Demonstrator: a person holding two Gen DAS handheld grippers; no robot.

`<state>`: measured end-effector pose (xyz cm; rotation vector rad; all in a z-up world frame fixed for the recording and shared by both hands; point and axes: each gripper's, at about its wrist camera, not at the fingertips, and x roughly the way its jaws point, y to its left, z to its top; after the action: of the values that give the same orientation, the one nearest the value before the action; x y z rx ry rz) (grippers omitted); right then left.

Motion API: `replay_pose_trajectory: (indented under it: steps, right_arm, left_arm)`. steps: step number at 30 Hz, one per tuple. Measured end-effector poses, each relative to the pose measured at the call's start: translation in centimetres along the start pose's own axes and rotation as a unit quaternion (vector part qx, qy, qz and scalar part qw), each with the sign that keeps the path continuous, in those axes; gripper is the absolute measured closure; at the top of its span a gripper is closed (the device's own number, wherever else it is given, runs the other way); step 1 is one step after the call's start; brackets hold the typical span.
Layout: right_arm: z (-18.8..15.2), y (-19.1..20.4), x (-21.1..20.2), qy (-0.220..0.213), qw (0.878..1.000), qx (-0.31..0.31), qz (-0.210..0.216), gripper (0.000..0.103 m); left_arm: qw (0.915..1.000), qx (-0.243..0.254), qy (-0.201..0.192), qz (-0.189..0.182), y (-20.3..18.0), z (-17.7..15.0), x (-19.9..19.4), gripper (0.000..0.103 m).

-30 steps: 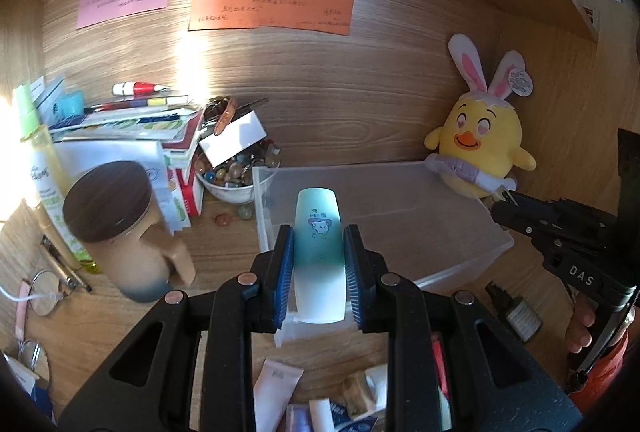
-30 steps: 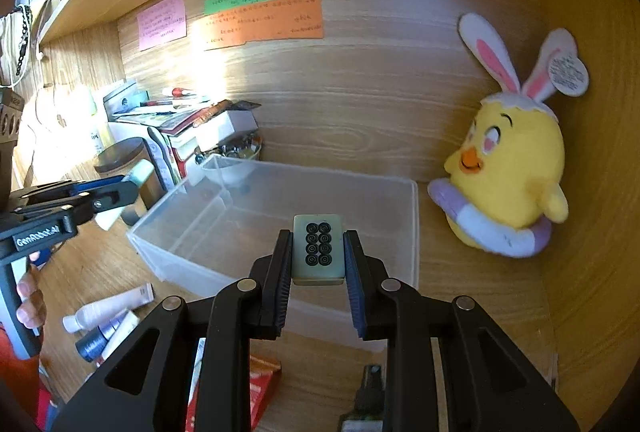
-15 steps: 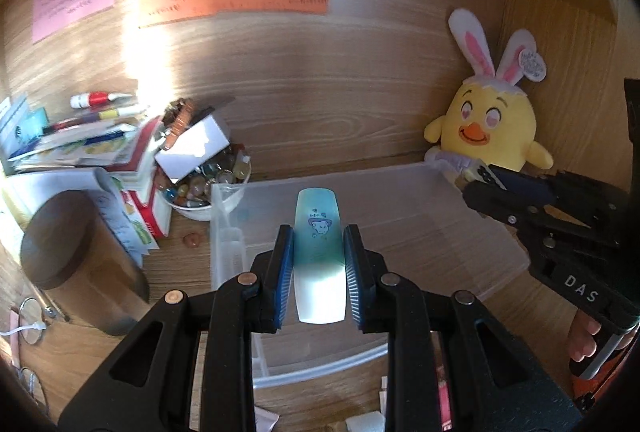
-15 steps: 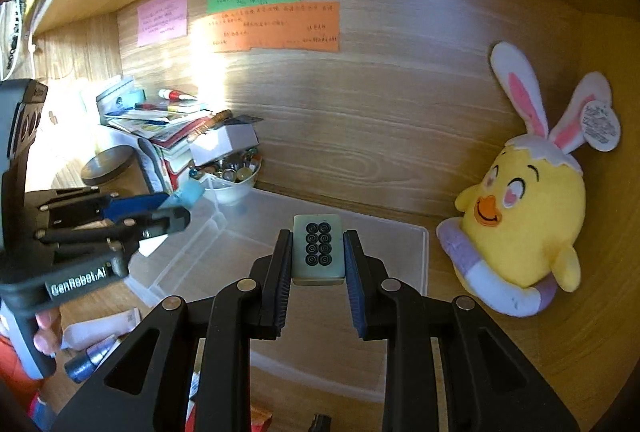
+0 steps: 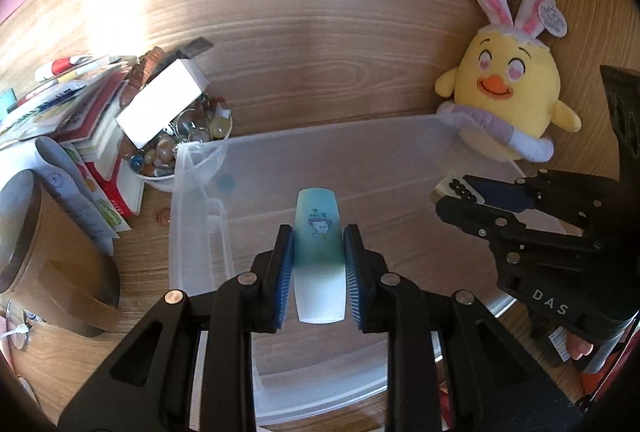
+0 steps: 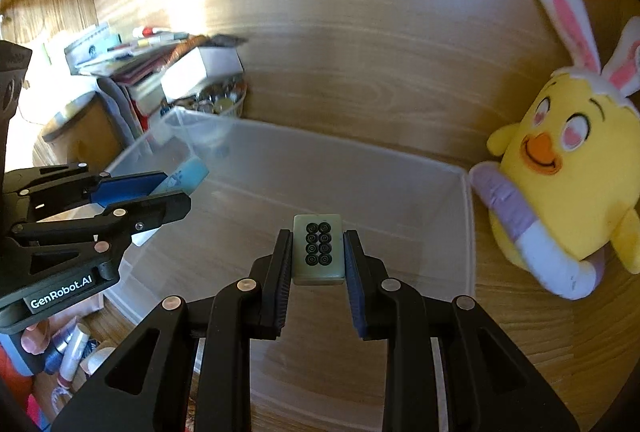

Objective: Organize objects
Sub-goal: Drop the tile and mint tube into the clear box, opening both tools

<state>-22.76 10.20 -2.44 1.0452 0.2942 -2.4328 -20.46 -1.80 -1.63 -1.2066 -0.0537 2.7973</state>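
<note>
While both hover inside the bin's (image 5: pixel 200 232) rims, left tongs (image 5: pixel 319 250) clamp a tube (image 5: pixel 318 252), right tongs (image 6: pixel 319 252) a tile (image 6: pixel 318 248)

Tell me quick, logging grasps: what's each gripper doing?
Left gripper: closed on the teal tube.
Right gripper: closed on the mahjong tile.

Right claw (image 6: pixel 319 254) grips mahjong tile (image 6: pixel 318 248) above clear bin (image 6: pixel 466 228).
</note>
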Motion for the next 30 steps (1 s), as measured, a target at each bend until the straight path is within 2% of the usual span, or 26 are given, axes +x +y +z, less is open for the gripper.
replay_pose_trajectory:
  steps: [8, 16, 19, 30]
  right_arm:
    - [-0.1, -0.2, 1.1, 0.023, 1.0, -0.005, 0.0, 0.08]
    - [-0.4, 0.4, 1.2, 0.025, 1.0, -0.014, -0.008, 0.08]
    - [-0.5, 0.4, 1.1, 0.028, 1.0, -0.01, -0.001, 0.077]
    - [-0.6, 0.1, -2.5, -0.017, 1.0, -0.003, -0.008, 0.047]
  left_arm:
    - [0.9998, -0.001, 0.017, -0.011, 0.2, -0.7, 1.0, 0.078]
    - [0.9998, 0.005, 0.016, -0.013, -0.2, -0.7, 0.4, 0.077]
    - [0.9998, 0.007, 0.013, -0.014, -0.3, -0.7, -0.1, 0.067]
    - [0.9993, 0.01, -0.035, -0.004, -0.5, -0.5, -4.0, 0.033]
